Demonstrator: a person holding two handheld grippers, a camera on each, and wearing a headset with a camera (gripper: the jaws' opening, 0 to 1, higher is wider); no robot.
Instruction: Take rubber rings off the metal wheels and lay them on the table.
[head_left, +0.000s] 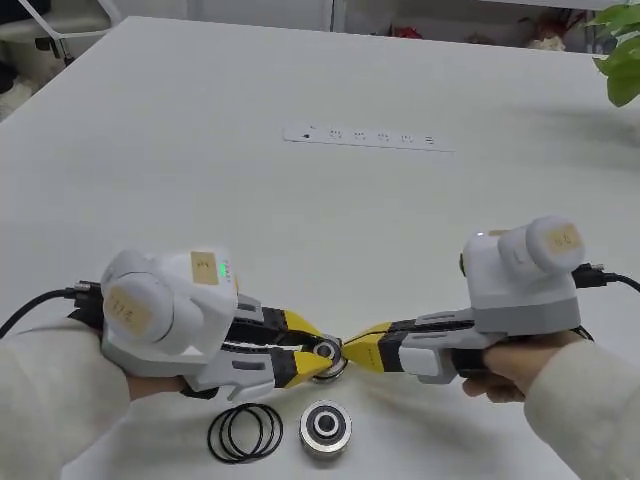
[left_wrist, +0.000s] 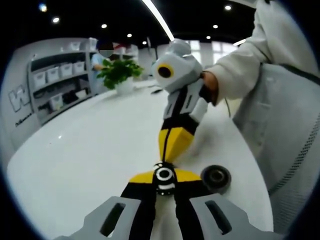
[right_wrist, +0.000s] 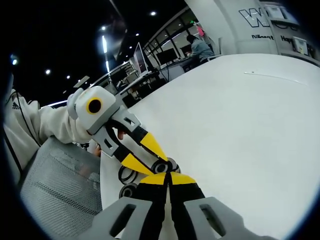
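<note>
My left gripper (head_left: 318, 358) is shut on a small metal wheel (head_left: 329, 354), which it holds just above the white table (head_left: 300, 220). The same wheel (left_wrist: 165, 178) sits between its yellow jaw tips. My right gripper (head_left: 352, 350) comes in from the right with its jaws pressed shut and their tips against that wheel's rim (right_wrist: 163, 165). Whether a ring is pinched there is too small to tell. A second metal wheel (head_left: 325, 428) lies flat on the table near me, beside several loose black rubber rings (head_left: 245, 432).
A white power strip (head_left: 365, 137) lies across the table's middle, far from the work. A green plant (head_left: 620, 60) stands at the far right corner. The table's near edge is close below the rings. Shelves and a person show in the background (left_wrist: 105, 55).
</note>
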